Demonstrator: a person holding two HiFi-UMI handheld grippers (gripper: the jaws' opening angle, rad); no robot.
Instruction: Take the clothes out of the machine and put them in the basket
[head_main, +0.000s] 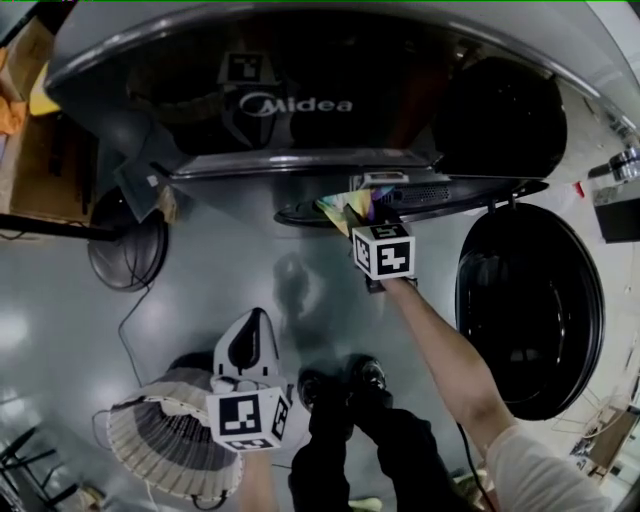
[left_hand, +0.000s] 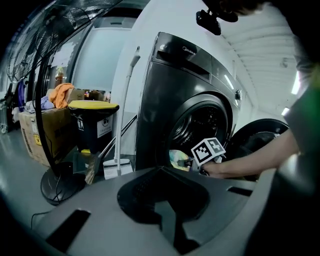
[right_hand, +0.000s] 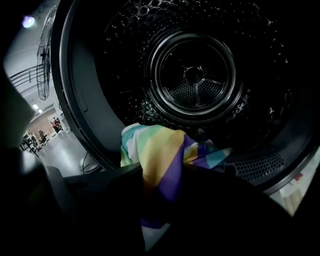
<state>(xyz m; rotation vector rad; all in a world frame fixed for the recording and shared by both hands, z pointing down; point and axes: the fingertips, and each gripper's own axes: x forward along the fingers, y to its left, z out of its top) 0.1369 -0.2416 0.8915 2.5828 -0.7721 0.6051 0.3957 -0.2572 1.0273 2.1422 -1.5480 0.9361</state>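
The striped cloth (right_hand: 155, 145) is gripped between the closed jaws of the right hand-held gripper (right_hand: 165, 185) at the lower lip of the machine's drum (right_hand: 195, 80), at frame centre. The door (head_main: 530, 310) is swung open at the right. The left hand-held gripper (head_main: 256, 325), at lower left, is held closed and empty.

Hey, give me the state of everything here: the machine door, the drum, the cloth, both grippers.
machine door, open.
drum, no other clothes visible inside.
striped cloth, pinched at the drum's mouth.
right gripper, shut on the striped cloth.
left gripper, shut, empty, apart from the machine.
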